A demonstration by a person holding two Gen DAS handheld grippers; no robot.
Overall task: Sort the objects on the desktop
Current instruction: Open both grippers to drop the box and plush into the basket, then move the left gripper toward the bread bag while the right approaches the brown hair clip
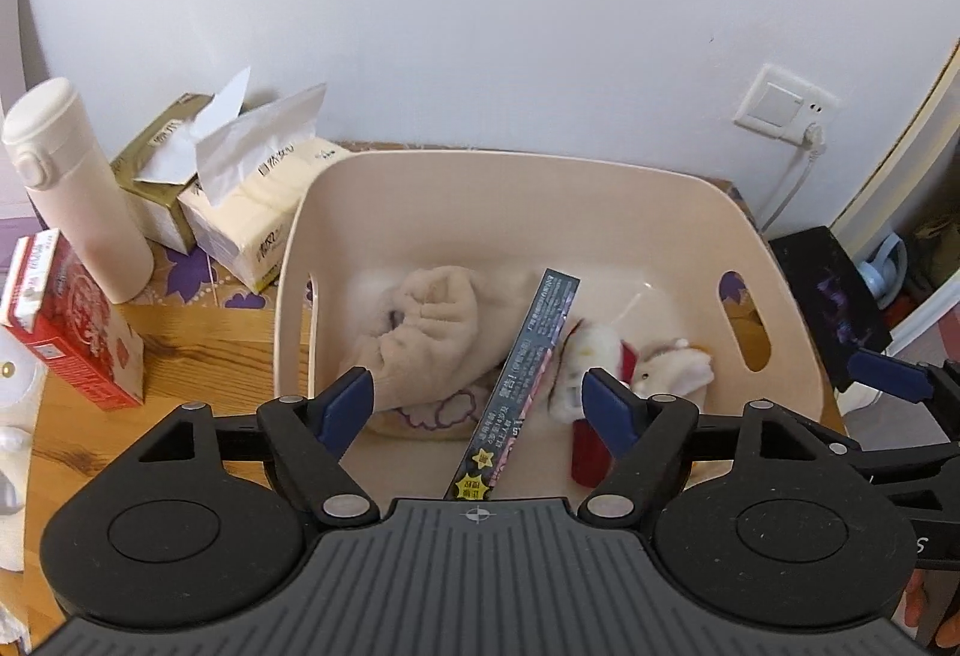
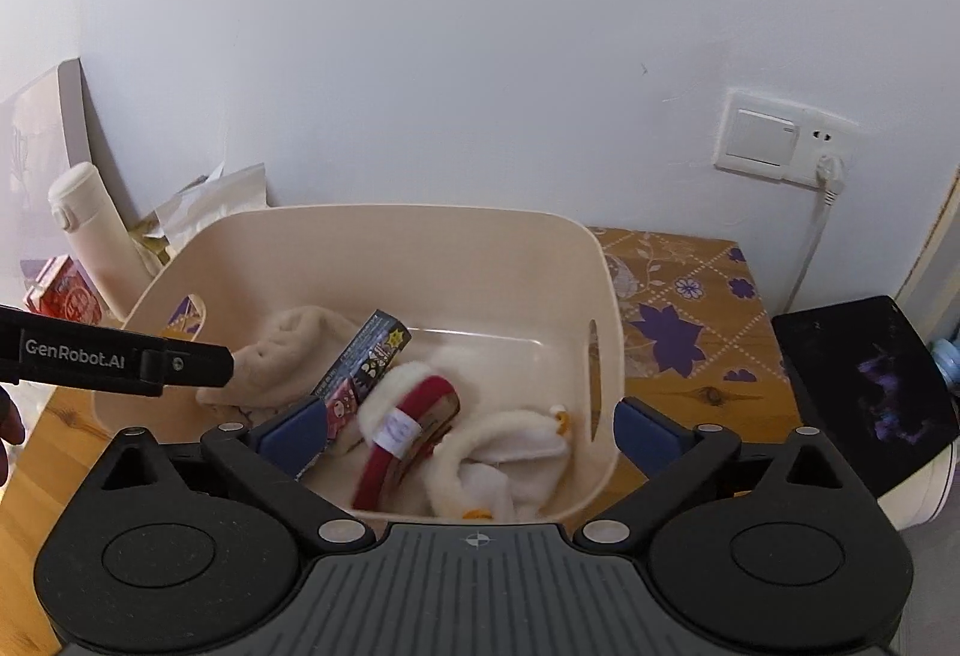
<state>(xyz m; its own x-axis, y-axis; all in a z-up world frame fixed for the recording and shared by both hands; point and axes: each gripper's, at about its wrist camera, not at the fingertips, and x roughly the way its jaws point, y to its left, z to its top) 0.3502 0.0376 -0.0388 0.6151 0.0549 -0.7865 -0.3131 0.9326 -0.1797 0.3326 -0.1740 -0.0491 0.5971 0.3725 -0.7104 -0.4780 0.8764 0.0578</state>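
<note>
Both tools wide and empty: left tool (image 1: 477,404), right tool (image 2: 471,434), hovering over the beige bin (image 1: 780,260). Dark box (image 1: 519,386), beige cloth (image 1: 429,338) and plush toy (image 2: 510,446) lie inside. I judge a drop-off step done; next, pick another table item, perhaps the red carton (image 1: 72,320).

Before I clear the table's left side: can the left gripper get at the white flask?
Probably yes. The left gripper is open and empty over the bin; the white flask stands upright outside it, its near side unblocked.
</note>
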